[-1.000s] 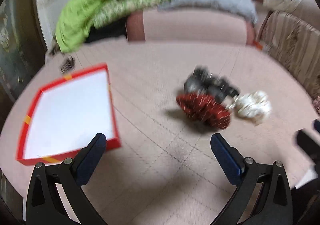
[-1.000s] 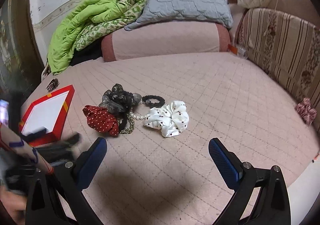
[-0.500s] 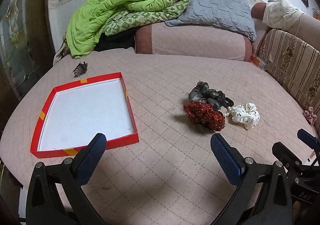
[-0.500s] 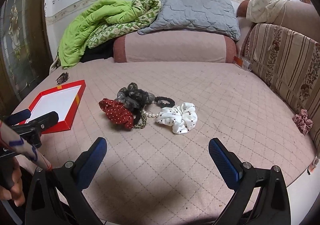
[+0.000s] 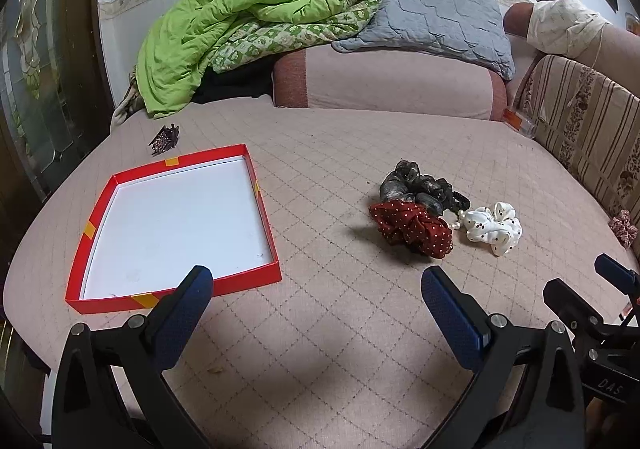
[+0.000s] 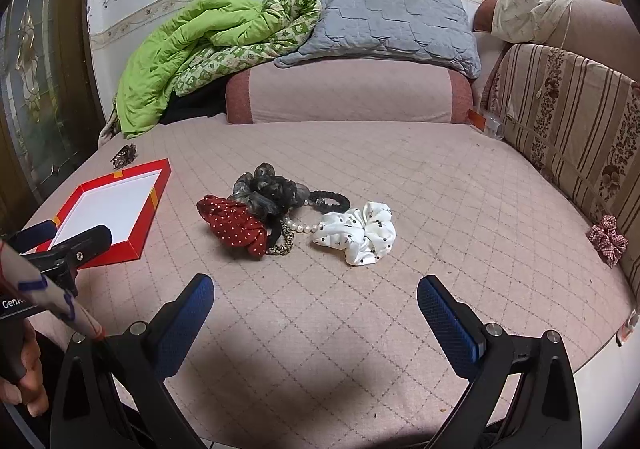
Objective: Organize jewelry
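A shallow red box with a white floor lies on the pink quilted bed; it also shows in the right wrist view. A pile of hair pieces lies mid-bed: a red dotted scrunchie, a grey-black scrunchie, a white dotted scrunchie, a pearl strand and a black hair tie. My left gripper is open and empty near the box's front corner. My right gripper is open and empty, short of the pile.
A dark claw clip lies behind the box. A plaid scrunchie sits against the striped cushion at right. A green quilt, grey pillow and pink bolster line the back.
Both grippers have pulled back and up from the bed, so the box and the pile look farther off. The left view has steadied from blur. Nothing on the bed moved.
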`<state>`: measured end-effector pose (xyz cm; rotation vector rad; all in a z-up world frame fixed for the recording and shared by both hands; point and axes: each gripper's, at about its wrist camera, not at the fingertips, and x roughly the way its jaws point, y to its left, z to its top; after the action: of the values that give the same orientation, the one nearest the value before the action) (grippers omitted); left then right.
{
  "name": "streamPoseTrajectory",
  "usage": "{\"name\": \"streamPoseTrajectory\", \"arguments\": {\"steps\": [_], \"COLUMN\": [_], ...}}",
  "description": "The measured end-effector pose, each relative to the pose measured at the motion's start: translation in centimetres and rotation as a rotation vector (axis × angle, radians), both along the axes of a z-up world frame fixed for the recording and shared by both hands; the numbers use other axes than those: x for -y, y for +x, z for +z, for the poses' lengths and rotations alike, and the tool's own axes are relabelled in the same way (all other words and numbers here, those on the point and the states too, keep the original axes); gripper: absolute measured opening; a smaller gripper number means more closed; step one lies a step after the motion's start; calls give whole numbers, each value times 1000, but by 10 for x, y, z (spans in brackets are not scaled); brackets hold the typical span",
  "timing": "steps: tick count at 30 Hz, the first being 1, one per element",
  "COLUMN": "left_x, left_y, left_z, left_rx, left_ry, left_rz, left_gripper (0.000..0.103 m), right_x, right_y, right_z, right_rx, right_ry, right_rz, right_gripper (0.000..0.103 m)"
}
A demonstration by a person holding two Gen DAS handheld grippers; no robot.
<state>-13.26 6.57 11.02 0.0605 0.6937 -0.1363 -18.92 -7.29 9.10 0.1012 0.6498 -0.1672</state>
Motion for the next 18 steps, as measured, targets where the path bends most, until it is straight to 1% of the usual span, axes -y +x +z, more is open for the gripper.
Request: {"name": "streamPoseTrajectory", "arguments": {"steps": [18], "left_x": [6], "left_y": [0], "left_z": [-3], "left_rx": [-15], "left_ry": [8], "left_rz": [-11], "left_gripper": [103], "right_x": [5], "right_y": [-2], "right_z": [0], "right_rx": [-4], "right_ry": [7], "right_rz": [-9], "right_gripper": [103]}}
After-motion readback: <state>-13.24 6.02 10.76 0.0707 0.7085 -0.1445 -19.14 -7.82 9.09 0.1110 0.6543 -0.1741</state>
